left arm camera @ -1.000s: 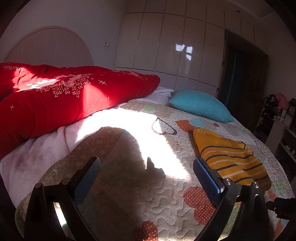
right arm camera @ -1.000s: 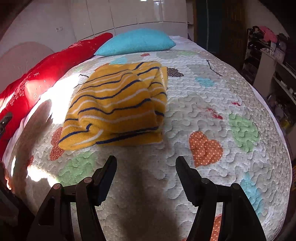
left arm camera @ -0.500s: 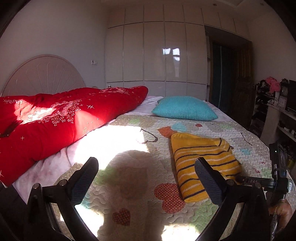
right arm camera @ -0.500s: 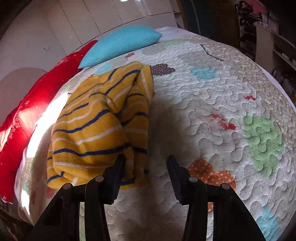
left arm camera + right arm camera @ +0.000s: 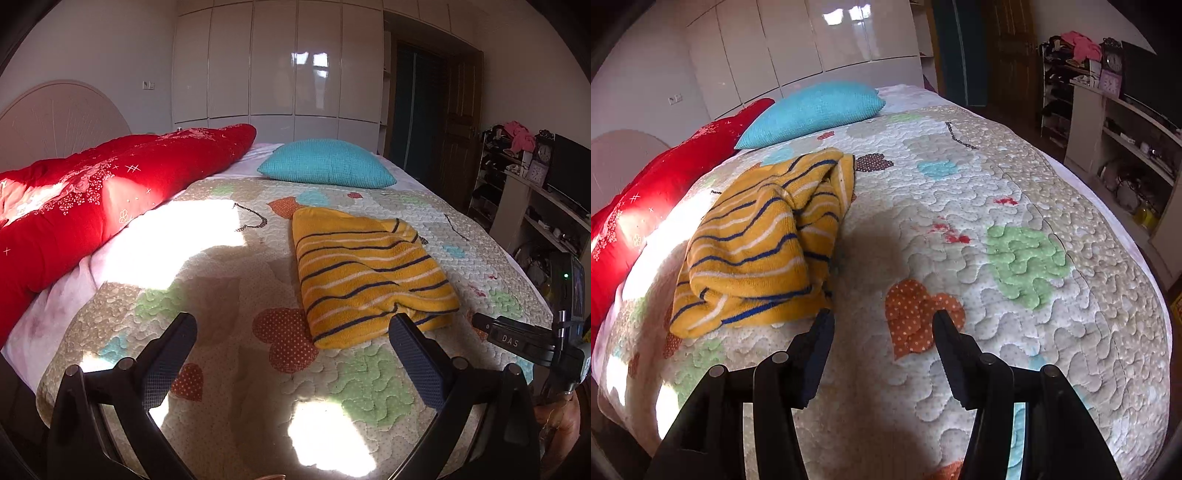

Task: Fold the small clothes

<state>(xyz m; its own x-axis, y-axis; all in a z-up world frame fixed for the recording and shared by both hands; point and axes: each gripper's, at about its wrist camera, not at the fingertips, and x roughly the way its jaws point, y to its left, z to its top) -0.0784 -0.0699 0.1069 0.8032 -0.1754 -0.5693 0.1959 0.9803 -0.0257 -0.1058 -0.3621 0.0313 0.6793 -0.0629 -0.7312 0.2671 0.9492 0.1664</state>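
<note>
Two grippers wait with jaws wide and nothing in them: our left gripper point(image 5: 291, 345) and right gripper point(image 5: 882, 334). The yellow striped top point(image 5: 365, 273) lies bunched on the quilt point(image 5: 1015, 206), near its front edge. We should pinch a corner and lay it flat. We cannot find its sleeves.

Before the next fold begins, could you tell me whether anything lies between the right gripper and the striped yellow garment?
Nothing visible does. The right gripper hangs open just off the near corner of the yellow striped garment, with only bare quilt between them. The blue pillow sits beyond the garment.
</note>
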